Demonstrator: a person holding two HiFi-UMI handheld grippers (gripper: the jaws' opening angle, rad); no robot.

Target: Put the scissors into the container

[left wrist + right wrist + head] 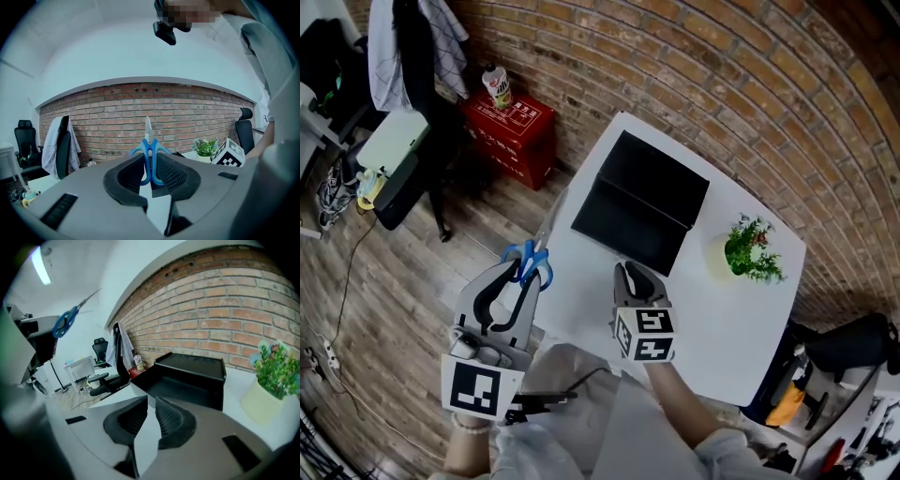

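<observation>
Blue plastic handles of the scissors (pixel 528 262) are being clamped between the pads of the left gripper (pixel 517 277), whose jaws are being pressed shut on them. In the left gripper view the two loops are being pinched side by side, and the pale blades, closed together, are being pointed straight out past the jaw tips towards the brick wall (pixel 187 108). In the head view the scissors are being held in the air at the left edge of the white table (pixel 722 319), over the border between the tabletop and the wooden floor (pixel 394 309). They are being held well apart from the black container (pixel 642 202), which is resting open-topped on the far part of the table near the wall. The right gripper (pixel 635 279) is being held low over the table, just in front of the container. Its jaws are being drawn almost together, with only a thin slit between the ribbed pads and nothing gripped there. A small green plant (pixel 750 248) in a pale pot is being shown to the container's right, apart from it. On the floor by the wall, a red box (pixel 508 131) is being topped by a can (pixel 496 87).
</observation>
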